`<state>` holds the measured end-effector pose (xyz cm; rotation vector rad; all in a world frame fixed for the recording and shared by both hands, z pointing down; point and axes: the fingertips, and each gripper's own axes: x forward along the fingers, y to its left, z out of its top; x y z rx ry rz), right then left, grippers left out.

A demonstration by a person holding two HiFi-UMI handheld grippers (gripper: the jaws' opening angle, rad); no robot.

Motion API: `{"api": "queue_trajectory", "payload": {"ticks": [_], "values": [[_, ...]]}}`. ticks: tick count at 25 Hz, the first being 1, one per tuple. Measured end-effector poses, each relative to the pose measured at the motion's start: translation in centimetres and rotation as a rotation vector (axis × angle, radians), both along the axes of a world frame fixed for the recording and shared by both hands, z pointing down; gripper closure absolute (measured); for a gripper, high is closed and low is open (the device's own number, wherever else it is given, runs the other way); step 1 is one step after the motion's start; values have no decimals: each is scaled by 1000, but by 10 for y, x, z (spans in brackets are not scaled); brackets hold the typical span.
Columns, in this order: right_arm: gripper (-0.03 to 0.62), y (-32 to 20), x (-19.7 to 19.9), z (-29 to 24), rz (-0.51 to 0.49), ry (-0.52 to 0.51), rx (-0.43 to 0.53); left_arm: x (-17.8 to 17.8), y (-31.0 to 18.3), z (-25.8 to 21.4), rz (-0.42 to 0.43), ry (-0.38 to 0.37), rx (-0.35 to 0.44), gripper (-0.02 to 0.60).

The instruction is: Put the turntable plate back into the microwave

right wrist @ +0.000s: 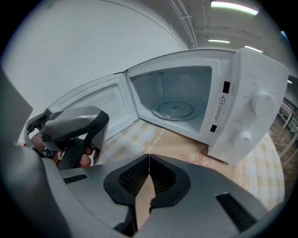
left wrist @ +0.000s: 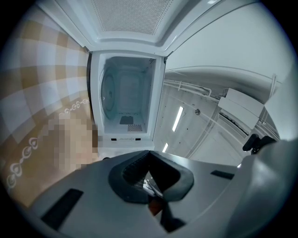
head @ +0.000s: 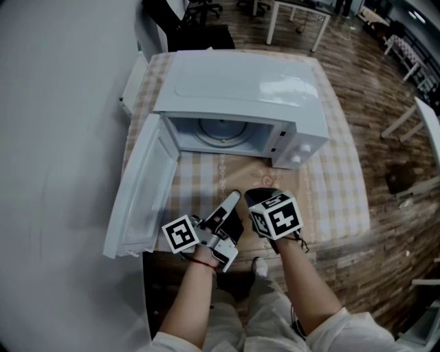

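The turntable plate (right wrist: pixel 175 110) lies inside the open microwave (head: pixel 240 89), and in front of it the left gripper (left wrist: pixel 148 155) and right gripper (right wrist: pixel 149 158) hang over the surface (head: pixel 330 199), jaws pressed together, empty.

Looks like an open-plan office or lab hall: white desks (head: pixel 302 7) and black office chairs (head: pixel 206 10) on wood-plank floor (head: pixel 371 103) far beyond the jaws, strip lights (right wrist: pixel 233 5) overhead.

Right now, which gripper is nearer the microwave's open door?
The left gripper, on the side where the door swings out; the right gripper is over toward the control panel.
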<state>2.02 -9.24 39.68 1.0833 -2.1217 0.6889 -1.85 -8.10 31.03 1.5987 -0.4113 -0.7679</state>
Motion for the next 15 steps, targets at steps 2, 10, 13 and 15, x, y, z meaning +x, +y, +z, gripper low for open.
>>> {"api": "queue_trajectory", "payload": {"ticks": [2, 10, 13, 15], "values": [[562, 1, 0, 0, 9, -15, -4, -1, 0, 1, -4, 3, -4, 580], [562, 2, 3, 2, 15, -19, -12, 1, 0, 3, -5, 5, -8, 580], [562, 1, 3, 0, 17, -20, -11, 1, 0, 2, -4, 4, -6, 580], [562, 1, 3, 1, 17, -19, -11, 1, 0, 1, -4, 9, -6, 580]]}}
